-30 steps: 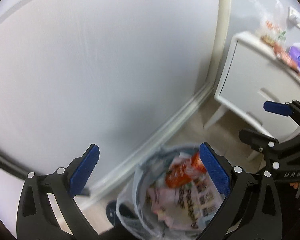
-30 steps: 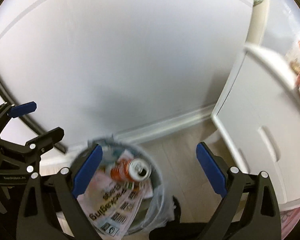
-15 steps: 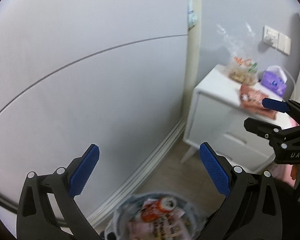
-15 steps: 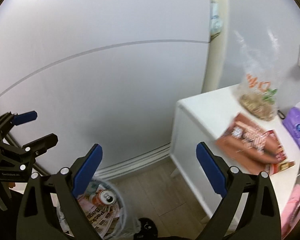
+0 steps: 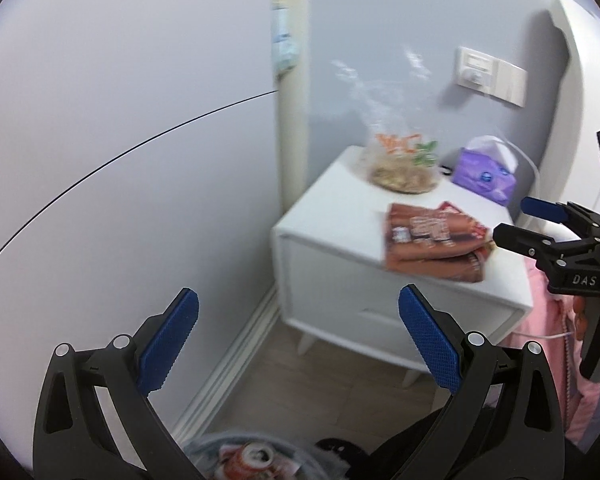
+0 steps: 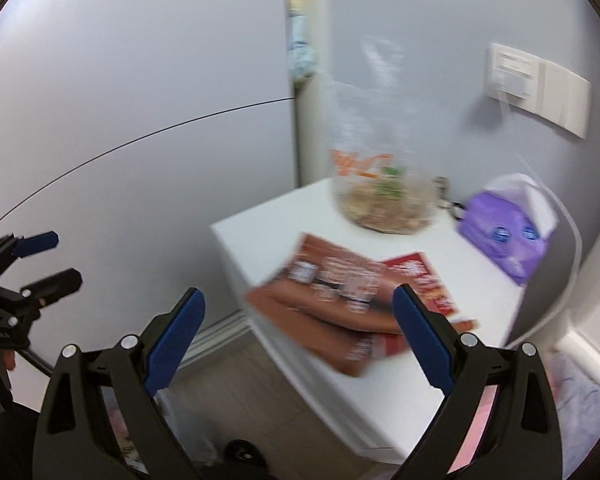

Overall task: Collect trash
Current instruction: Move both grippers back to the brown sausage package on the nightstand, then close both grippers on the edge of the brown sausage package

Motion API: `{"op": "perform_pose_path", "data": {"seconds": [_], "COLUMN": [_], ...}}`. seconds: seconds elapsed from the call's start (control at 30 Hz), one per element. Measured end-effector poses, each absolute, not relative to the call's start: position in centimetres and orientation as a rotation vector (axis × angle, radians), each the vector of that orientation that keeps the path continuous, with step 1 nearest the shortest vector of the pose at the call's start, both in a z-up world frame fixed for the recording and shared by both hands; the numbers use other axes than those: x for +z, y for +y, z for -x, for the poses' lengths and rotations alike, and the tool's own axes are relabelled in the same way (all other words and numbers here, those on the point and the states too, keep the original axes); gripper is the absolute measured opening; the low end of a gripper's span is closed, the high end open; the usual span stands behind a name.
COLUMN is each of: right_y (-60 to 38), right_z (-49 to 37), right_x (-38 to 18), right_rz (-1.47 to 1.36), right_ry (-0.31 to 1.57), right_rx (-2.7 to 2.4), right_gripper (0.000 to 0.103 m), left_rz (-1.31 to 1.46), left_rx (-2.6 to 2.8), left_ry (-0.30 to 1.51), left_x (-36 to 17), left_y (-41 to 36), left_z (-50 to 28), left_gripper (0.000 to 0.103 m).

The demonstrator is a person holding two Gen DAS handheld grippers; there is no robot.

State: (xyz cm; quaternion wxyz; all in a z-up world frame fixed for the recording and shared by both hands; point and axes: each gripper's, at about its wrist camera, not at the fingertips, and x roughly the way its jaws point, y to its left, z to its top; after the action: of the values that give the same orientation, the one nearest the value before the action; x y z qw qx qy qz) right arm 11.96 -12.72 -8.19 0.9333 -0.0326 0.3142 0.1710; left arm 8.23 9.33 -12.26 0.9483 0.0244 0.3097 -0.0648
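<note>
A white nightstand (image 5: 324, 256) (image 6: 380, 392) carries brown-red leaflets (image 5: 432, 244) (image 6: 340, 300) hanging over its front edge and a clear plastic bag of food scraps (image 5: 400, 168) (image 6: 384, 204) at the back. My left gripper (image 5: 300, 332) is open and empty, above the trash bin (image 5: 208, 454), which holds an orange can (image 5: 248, 460) and papers. My right gripper (image 6: 300, 336) is open and empty, in front of the leaflets. It also shows in the left wrist view (image 5: 540, 220).
A purple tissue pack (image 5: 484, 176) (image 6: 504, 236) stands at the nightstand's back right. A wall socket plate (image 5: 488, 76) (image 6: 540, 84) is above it. A grey wall with a white baseboard (image 5: 224, 368) runs left. Pink bedding (image 5: 548, 332) lies right of the nightstand.
Both grippers have lifted away from the bin and swung right toward the nightstand. The bin has dropped to the bottom edge of the views. Both stay open.
</note>
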Motion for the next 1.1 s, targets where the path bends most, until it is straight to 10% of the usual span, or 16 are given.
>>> {"op": "perform_pose_path", "data": {"seconds": [1.1], "right_y": [-22.6], "right_z": [-19.0], "right_x": [-11.6], "right_rz": [0.031], "right_ry": [0.731], "right_rx": [0.454], "right_gripper": [0.092], "left_rz": [-0.121], "left_rx": [-0.478], "left_ry": [0.723], "left_x": [-15.7], "left_y": [-3.3], "left_z": [-21.1], "left_gripper": [0.097]}}
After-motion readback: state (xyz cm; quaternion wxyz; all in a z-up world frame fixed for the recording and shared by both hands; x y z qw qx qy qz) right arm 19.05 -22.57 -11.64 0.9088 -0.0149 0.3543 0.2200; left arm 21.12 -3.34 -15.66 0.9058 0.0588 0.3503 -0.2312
